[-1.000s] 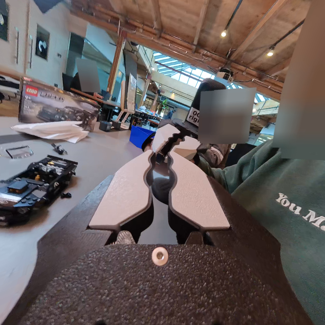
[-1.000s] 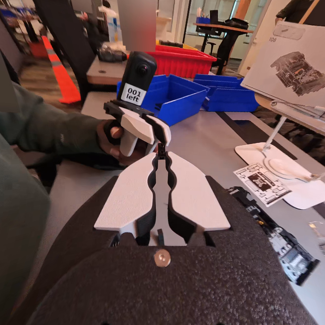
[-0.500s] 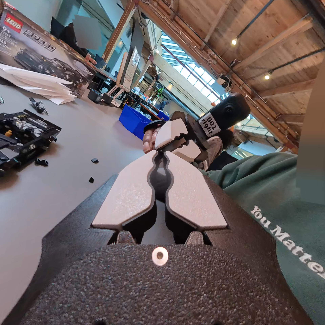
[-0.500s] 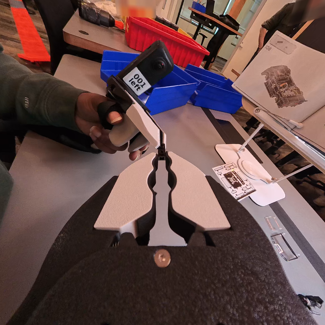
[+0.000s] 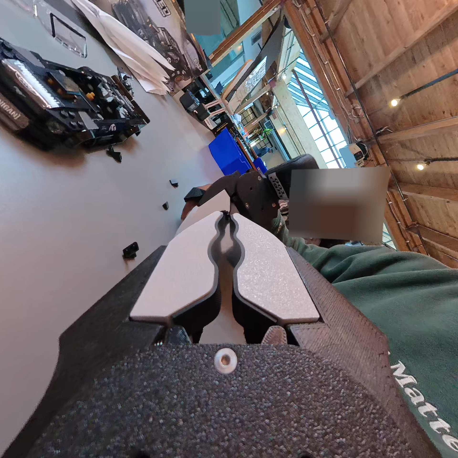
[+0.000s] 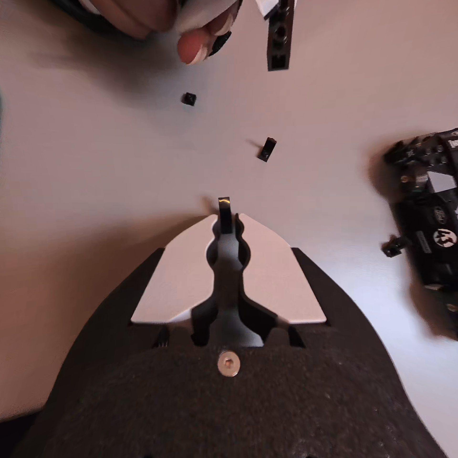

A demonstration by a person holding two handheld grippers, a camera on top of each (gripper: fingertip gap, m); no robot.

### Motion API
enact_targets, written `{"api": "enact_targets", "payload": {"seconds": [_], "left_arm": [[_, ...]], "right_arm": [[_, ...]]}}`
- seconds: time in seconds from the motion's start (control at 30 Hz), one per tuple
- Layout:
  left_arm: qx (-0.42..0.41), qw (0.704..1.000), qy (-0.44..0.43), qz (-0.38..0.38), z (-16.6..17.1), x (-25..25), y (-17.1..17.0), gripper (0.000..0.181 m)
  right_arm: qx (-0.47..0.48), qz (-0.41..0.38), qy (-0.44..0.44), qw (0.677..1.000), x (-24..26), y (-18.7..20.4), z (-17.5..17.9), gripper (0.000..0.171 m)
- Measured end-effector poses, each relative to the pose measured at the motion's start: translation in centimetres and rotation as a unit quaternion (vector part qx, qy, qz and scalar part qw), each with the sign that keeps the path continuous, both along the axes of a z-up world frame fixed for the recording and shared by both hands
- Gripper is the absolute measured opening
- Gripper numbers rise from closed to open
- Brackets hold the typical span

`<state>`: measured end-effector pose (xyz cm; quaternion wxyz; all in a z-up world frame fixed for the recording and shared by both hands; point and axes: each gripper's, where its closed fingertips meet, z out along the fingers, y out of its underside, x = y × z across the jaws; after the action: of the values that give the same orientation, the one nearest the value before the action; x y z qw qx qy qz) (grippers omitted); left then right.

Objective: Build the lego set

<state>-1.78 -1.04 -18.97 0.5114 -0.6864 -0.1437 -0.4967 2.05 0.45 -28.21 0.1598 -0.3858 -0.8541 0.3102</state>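
Note:
My right gripper [image 6: 226, 216] points down at the grey table and is shut on a small black flat piece [image 6: 224, 205] that sticks out past its tips. My left gripper [image 5: 226, 214] is shut on a long black plate, seen only edge-on at its tips. In the right wrist view that plate [image 6: 279, 42] hangs from the left gripper's white fingers [image 6: 265, 8], next to a hand [image 6: 193, 47]. The two grippers are apart. The partly built black car [image 5: 64, 99] lies on the table and also shows in the right wrist view [image 6: 428, 223].
Small loose black pieces lie on the table [image 6: 188, 99], [image 6: 266, 152], [image 6: 394, 247], [image 5: 129, 249]. The set's box [image 5: 161, 37], white paper bags [image 5: 128, 49] and a clear part [image 5: 67, 34] lie beyond the car. A blue bin [image 5: 226, 156] stands at the table's far end.
The grippers held joined pieces tip to tip; now they are apart, each with a piece. The right gripper has tipped down toward the table. The left view has rolled sideways.

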Motion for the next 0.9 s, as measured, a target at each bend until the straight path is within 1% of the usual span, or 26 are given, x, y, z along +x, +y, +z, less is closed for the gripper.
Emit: {"api": "enact_targets", "payload": {"seconds": [0.1,0.23,0.3,0.37,0.53,0.7,0.9], "left_arm": [[-0.013,1.000,-0.007,-0.002,-0.6,0.2,0.2,0.003],[-0.021,1.000,-0.011,-0.001,-0.9,0.5,0.5,0.004],[-0.022,1.000,-0.013,0.000,-1.0,0.8,0.8,0.004],[-0.023,1.000,-0.013,-0.001,-1.0,1.2,1.1,0.004],[-0.030,0.999,-0.038,-0.019,-1.2,2.5,1.3,0.004],[-0.052,0.998,-0.031,-0.029,-2.2,3.3,1.2,0.004],[-0.092,0.994,-0.046,-0.027,-3.8,4.9,1.0,0.004]], "right_arm": [[-0.026,-0.012,0.020,0.999,-0.3,0.0,1.1,0.008],[-0.099,-0.060,0.088,0.989,-0.8,0.3,5.5,0.008],[-0.103,-0.080,0.107,0.986,-1.0,0.2,7.0,0.008],[-0.088,-0.092,0.129,0.983,-1.3,0.1,7.7,0.008],[-0.046,-0.093,0.128,0.986,-1.2,0.2,6.8,0.008],[-0.023,-0.077,0.089,0.993,-0.1,0.0,5.4,0.008],[-0.030,-0.084,0.051,0.995,1.0,-0.2,3.8,0.008]]}}
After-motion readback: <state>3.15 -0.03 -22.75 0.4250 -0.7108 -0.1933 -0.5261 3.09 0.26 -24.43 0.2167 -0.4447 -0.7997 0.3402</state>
